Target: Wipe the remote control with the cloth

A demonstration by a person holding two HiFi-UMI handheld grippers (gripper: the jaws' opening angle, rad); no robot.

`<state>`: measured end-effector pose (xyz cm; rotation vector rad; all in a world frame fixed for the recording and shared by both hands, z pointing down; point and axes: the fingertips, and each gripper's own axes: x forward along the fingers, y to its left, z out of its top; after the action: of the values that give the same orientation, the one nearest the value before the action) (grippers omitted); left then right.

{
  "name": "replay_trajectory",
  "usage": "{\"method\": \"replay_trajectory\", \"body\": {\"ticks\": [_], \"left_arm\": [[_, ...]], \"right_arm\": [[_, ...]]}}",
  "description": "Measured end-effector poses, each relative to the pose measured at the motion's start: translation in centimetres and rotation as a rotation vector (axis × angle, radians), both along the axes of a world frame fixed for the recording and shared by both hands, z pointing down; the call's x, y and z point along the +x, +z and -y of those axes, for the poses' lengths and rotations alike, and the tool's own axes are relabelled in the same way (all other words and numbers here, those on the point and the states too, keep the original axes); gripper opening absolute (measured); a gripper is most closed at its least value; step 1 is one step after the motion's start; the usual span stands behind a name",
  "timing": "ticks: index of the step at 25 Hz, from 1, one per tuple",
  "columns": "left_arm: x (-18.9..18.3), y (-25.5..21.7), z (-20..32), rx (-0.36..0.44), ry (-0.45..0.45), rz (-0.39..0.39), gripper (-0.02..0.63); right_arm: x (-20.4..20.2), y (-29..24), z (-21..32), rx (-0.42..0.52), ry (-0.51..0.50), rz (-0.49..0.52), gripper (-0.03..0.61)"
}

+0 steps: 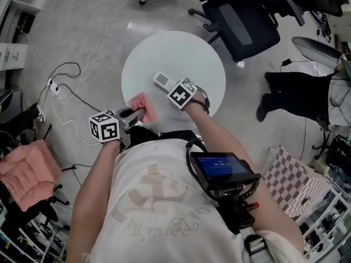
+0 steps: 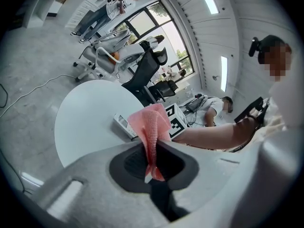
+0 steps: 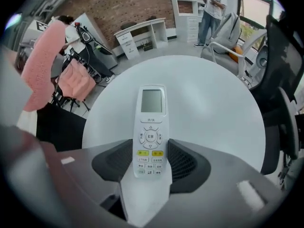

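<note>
Only right gripper view — not head view — shows remote control buttons.

My remote control is white and slim, with a grey screen at its far end, a ring of round keys, two yellow buttons and rows of small keys below. It faces up over the near half of the round white table, its button end clamped in my right gripper. My cloth is pink and waffle-textured, bunched into a fold. My left gripper pinches it at the table's near rim, apart from the remote.
</note>
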<state>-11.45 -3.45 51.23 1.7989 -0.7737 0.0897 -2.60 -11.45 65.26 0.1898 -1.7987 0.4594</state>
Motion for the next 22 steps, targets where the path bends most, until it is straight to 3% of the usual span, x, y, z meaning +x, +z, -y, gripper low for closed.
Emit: {"method": "replay_trajectory", "body": {"ticks": [11, 17, 22], "left_arm": [[-1.3, 0.1, -1.3, 0.013, -0.027, 0.021, 0.018], [-3.5, -0.7, -2.6, 0.038, -0.034, 0.007, 0.018], [-5.6, -1.2, -3.5, 0.081, 0.006, 0.022, 0.018]], "right_arm": [[0.2, 0.8, -0.4, 0.097, -0.116, -0.062, 0.249], [0.2, -1.4, -0.5, 0.167, -0.003, 0.004, 0.229], [-0.2, -5.2, 0.0, 0.245, 0.195, 0.116, 0.112]]}}
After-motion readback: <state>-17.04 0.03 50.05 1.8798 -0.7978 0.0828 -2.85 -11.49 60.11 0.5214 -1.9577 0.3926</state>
